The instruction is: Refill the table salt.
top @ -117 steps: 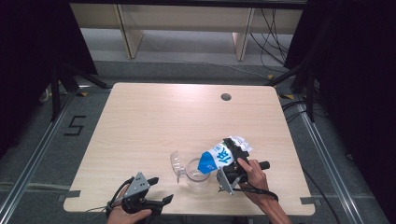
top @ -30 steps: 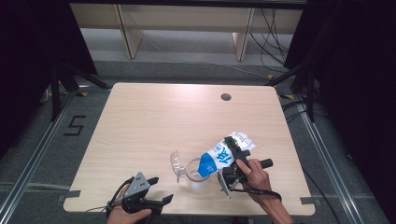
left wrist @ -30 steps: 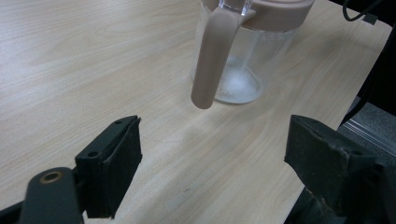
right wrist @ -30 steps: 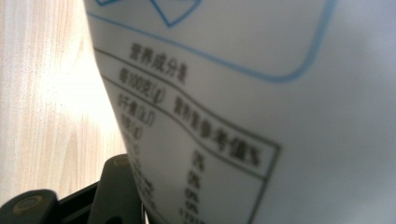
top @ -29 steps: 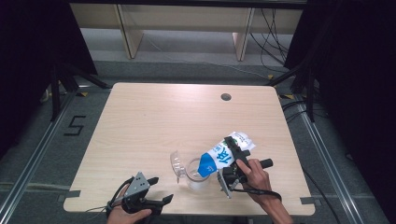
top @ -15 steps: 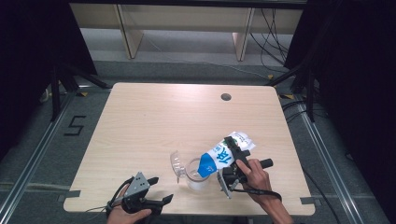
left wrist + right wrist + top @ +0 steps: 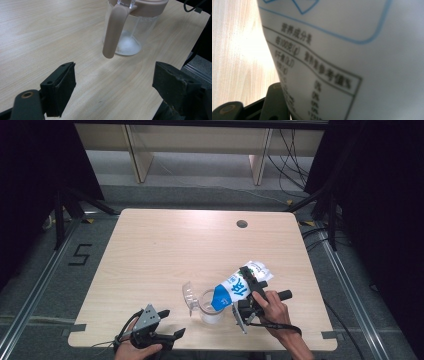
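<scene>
We saw the right gripper (image 7: 248,292) at lower right of the high view, jaws about half spread and clamped on a white-and-blue bag (image 7: 241,284). In the right gripper view the bag (image 7: 352,50) sat pressed against the one visible jaw, printed side facing the lens. The bag's long axis ran diagonally in the high view, lower left to upper right; its blue end pointed down-left into the mouth of a clear jug (image 7: 210,306), white end up-right. The jug stood just left of the right gripper, lid (image 7: 188,295) flipped open to its left. The left gripper (image 7: 150,330) sat at the bottom edge, left of centre, jaws spread wide and holding nothing. In its own view the jug (image 7: 130,32) stood ahead, beige handle (image 7: 113,30) toward the jaws, apart from them.
</scene>
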A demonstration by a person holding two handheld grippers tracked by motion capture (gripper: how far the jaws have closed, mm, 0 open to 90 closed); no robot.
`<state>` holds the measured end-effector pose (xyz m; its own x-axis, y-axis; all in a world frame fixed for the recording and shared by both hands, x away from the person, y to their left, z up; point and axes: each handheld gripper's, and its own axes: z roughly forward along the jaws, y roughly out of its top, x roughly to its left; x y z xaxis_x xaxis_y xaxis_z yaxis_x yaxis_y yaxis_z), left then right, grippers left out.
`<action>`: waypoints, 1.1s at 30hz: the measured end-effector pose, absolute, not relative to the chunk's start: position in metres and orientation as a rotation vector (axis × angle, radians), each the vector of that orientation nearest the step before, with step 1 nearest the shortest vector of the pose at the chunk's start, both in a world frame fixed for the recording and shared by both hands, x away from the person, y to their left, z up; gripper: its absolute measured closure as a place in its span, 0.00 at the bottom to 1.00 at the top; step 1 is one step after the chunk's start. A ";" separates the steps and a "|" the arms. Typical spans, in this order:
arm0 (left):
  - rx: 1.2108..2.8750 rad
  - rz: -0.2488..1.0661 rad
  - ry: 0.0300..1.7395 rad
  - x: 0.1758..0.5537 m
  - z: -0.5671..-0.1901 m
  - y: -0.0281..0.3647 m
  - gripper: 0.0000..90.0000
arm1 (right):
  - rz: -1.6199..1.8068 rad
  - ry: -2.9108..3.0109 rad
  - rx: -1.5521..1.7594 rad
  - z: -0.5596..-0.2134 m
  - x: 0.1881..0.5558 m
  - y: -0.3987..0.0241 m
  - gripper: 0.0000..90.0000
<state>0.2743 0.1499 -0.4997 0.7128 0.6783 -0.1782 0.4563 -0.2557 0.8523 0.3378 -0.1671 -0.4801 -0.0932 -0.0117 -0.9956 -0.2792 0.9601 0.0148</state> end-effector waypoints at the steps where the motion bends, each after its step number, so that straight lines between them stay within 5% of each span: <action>1: 1.904 0.274 0.878 0.274 -0.500 0.150 0.20 | 0.227 1.653 -0.224 -0.480 0.338 -0.167 0.54; 33: 1.901 0.275 0.879 0.274 -0.500 0.150 0.20 | 0.190 1.633 -0.293 -0.478 0.337 -0.164 0.56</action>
<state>0.2743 0.1496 -0.4998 0.7118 0.6791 -0.1792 0.4563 -0.2533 0.8530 0.3370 -0.1641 -0.4784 -0.0651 -0.0749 -0.9951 -0.3016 0.9520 -0.0519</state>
